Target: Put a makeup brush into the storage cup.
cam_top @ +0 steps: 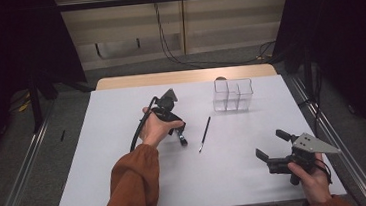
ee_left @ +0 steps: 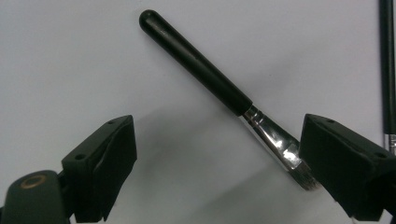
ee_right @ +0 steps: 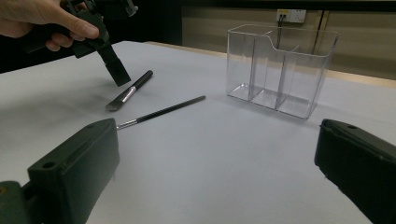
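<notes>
Two grippers on the white table (cam_top: 128, 188) here, so starting nearest the person: the right gripper (cam_top: 271, 148) sits low by the near right corner, close to the table's front and right edges, jaws spread wide with nothing between them, and a big bare stretch of tabletop ahead of it toward the middle. Further in, the left gripper (cam_top: 181, 139) hangs tilted down over the short flat brush (ee_left: 219, 88), jaws parted and not pressing on it; in the left gripper view the bristle end lies just beside one jaw and the black handle runs away diagonally, so the brush's long axis crosses the gap at a slant, rounded handle tip pointing away from the jaws. Just beside it lies a thin long brush (cam_top: 204, 133), apart from the short one, its length running from near to far, slightly angled. Beyond that, toward the far right, stands the clear three-compartment organizer (cam_top: 233, 94), upright, near the table's back edge. Plenty of open surface on the left half.
</notes>
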`<state>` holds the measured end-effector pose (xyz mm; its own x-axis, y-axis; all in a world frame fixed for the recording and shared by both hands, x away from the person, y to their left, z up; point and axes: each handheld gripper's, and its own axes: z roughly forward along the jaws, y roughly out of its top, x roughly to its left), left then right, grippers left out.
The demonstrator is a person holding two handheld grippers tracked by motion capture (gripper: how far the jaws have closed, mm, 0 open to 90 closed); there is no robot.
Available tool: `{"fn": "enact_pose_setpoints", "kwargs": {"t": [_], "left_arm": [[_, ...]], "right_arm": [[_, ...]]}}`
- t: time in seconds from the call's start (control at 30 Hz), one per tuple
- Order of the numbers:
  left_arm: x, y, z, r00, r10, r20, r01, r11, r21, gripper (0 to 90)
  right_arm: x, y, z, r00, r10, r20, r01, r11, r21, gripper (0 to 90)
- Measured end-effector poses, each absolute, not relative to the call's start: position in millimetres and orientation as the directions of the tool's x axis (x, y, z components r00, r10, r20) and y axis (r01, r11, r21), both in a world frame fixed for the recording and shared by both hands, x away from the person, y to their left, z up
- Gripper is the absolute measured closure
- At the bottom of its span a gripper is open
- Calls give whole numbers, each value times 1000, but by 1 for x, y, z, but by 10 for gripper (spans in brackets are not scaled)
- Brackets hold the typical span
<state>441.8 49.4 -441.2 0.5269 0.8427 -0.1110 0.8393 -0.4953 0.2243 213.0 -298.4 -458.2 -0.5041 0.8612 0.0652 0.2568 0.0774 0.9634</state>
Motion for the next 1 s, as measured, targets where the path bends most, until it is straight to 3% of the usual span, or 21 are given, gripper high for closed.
{"fn": "enact_pose_setpoints", "kwargs": {"t": [0.2,0.6,0.97,1.0], "left_arm": [[446,41,-446,529,847,-51,836,-509,207,110],[447,30,-452,497,864,-76,860,-479,175,140],[445,22,-456,492,870,-22,862,-484,149,210],[446,23,-455,487,873,-21,866,-479,143,251]], "right_arm": [[213,-298,-458,-503,862,71,261,73,962,0],[213,-298,-459,-506,859,74,264,72,962,0],[213,-299,-459,-510,857,72,263,76,962,0],[213,-298,-459,-509,857,73,265,76,961,0]]}}
